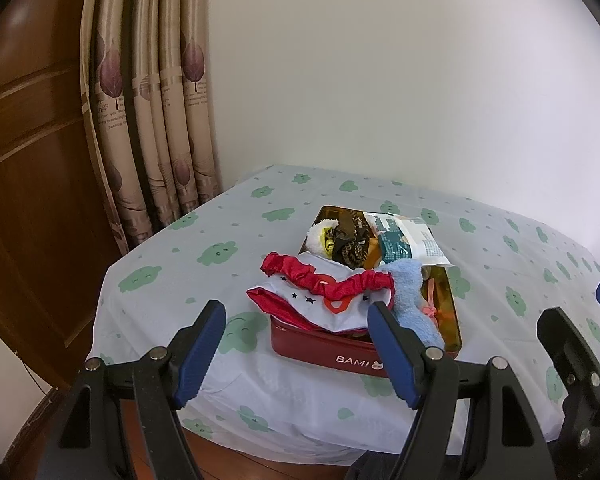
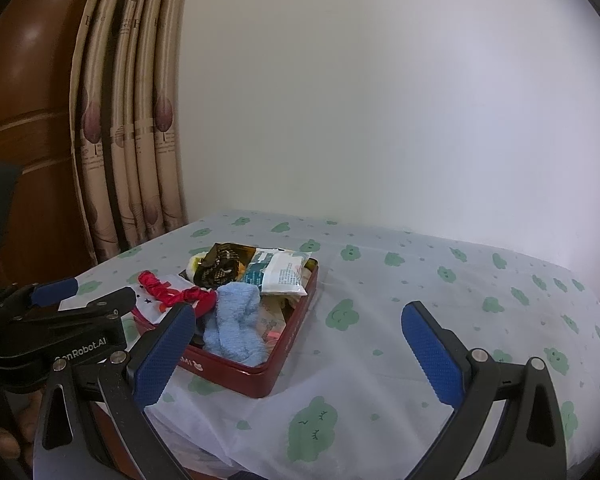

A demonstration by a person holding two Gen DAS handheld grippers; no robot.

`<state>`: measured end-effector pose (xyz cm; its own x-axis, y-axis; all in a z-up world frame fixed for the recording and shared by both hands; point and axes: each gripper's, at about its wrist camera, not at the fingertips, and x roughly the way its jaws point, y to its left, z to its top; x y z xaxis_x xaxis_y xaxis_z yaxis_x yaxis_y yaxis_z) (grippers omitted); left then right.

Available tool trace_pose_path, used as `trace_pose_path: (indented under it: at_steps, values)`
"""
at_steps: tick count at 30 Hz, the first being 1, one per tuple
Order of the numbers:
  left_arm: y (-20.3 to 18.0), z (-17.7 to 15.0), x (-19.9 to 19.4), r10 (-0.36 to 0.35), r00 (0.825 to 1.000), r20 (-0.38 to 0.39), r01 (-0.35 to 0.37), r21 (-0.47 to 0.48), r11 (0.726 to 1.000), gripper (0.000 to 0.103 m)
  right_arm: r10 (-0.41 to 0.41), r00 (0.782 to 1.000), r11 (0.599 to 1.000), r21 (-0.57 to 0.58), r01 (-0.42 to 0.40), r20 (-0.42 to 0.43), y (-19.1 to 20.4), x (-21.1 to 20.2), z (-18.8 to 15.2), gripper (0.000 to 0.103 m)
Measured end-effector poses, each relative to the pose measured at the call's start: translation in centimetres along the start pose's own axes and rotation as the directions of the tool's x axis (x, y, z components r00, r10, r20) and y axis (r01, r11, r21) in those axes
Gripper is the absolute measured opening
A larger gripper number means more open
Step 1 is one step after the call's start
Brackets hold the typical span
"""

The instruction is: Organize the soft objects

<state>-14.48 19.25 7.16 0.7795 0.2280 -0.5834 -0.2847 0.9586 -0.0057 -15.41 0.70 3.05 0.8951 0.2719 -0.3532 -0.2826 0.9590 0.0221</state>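
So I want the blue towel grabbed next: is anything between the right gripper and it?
Nothing visible. The right gripper is open and empty, and the blue towel lies on top at the near end of the red tin, beside the red scrunchie.

We see a red tin (image 1: 332,354) (white lettering), a light blue sock (image 2: 236,320), a red scrunchie (image 1: 332,282), and green clouds on the white tablecloth (image 2: 420,280).

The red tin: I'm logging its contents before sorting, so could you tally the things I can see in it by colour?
Red and white: 1, cloth
Blue: 1, fuzzy cloth
White and teal: 1, packet
Dark patterned: 1, bundle
White and yellow: 1, plush
Total: 5 visible; more may lie underneath.
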Motion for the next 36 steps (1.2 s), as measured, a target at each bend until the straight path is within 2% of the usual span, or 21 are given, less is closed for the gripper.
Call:
trace_pose_path:
  at_steps: [36]
  values:
    - [0.11,-0.08,0.63,0.001,1.0,-0.027,-0.001,0.006,1.0,0.075,0.023,0.999,1.0,0.006,-0.023,-0.036,-0.22,0.55,0.21,0.102]
